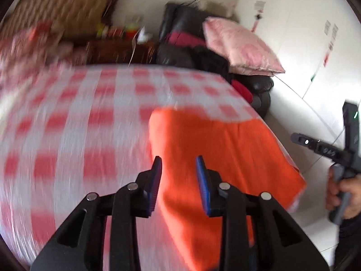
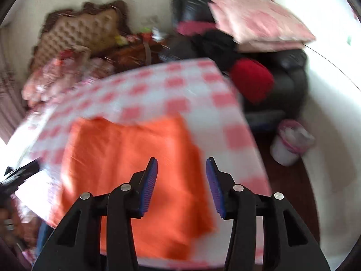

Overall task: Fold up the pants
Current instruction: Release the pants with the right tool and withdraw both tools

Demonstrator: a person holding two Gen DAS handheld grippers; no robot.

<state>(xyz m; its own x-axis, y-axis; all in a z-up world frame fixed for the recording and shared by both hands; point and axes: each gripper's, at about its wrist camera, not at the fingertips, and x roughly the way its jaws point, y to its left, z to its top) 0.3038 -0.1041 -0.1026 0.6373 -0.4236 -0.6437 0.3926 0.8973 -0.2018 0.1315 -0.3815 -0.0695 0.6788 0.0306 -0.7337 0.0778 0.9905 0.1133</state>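
1. Left gripper [image 1: 178,166]: blue pads spread, nothing btwn them; it hangs over the near-left part of the orange pants [image 1: 216,158], not touching as far as the blur lets me judge.
2. Right gripper [image 2: 181,168]: pads also spread wide, empty, above the near-right part of the pants [image 2: 126,164].
3. Pants: bright orange, plain, lying flat as a rough rectangle w/ a few soft creases; layers can't be counted thru the motion blur. Far edge runs fairly straight; one near corner reaches the bed's edge.
4. They lie on the red-and-white checked sheet [image 1: 90,117] of the bed, toward its near right corner; rest of the sheet shows bare checks.
5. In the left wrist view the right gripper's body shows at far right, held by the person's hand [image 1: 343,194], off the bed's right edge.
6. Beyond the far edge: tufted brown headboard [image 2: 76,33], black leather chair [image 2: 291,72] w/ a pink pillow [image 2: 259,20] on top & a red cushion [image 2: 252,81].
7. White bin w/ pink liner [image 2: 291,144] on the floor beside the bed's right edge.
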